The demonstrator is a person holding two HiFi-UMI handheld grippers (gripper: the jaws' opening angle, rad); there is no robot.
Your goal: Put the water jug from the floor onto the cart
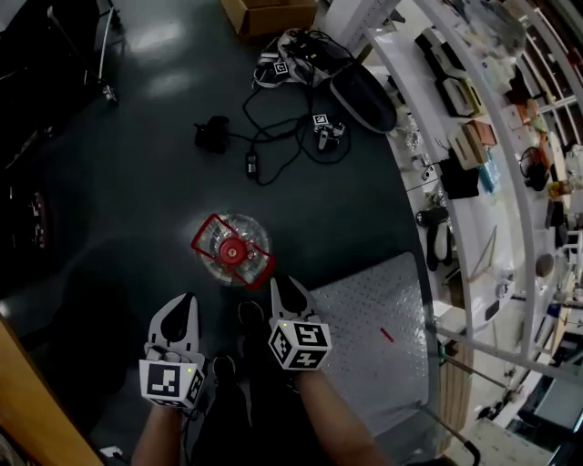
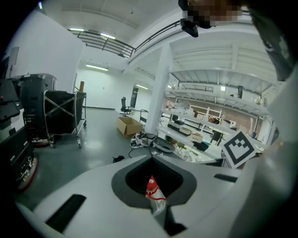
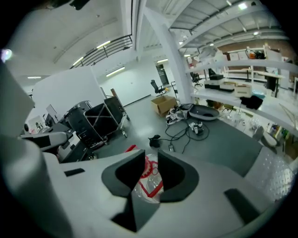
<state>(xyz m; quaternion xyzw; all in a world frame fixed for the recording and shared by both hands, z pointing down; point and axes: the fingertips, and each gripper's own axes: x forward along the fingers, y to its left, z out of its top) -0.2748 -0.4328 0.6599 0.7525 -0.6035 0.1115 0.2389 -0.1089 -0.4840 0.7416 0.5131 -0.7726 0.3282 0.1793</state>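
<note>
- A dark grey, glossy floor point(image 1: 137, 164) stretches out ahead of and below both grippers.
- Long white shelving point(image 1: 483, 237), crowded with small items, curves along the far side of the right gripper point(image 1: 278, 284), well apart from it.
- A silvery studded metal cart platform point(image 1: 364, 319) lies low, just to the right of the right gripper, with nothing large on it.
- A black wheeled rack with crossed braces point(image 2: 63, 111) stands far ahead and to the left of the left gripper point(image 1: 187, 302).
- A brown cardboard box point(image 1: 269, 14) sits on the floor far ahead of both grippers.
- The clear plastic water jug with a red cap and a red handle frame point(image 1: 232, 248) stands upright on the floor, not on the cart. It is just ahead of the two grippers and between their lines, nearer to the right one.
- The right gripper points down at the jug. Its jaws stand a little apart, and the jug point(image 3: 150, 179) shows through the gap beyond the tips. The pads press on nothing.
- The left gripper also points down towards the jug. Its jaws meet at the tips and hold nothing. Only a sliver of the jug point(image 2: 153, 193) shows through the narrow slit behind them.
- Black cables point(image 1: 273, 127) loop across the floor beyond the jug, well ahead of both grippers.
</note>
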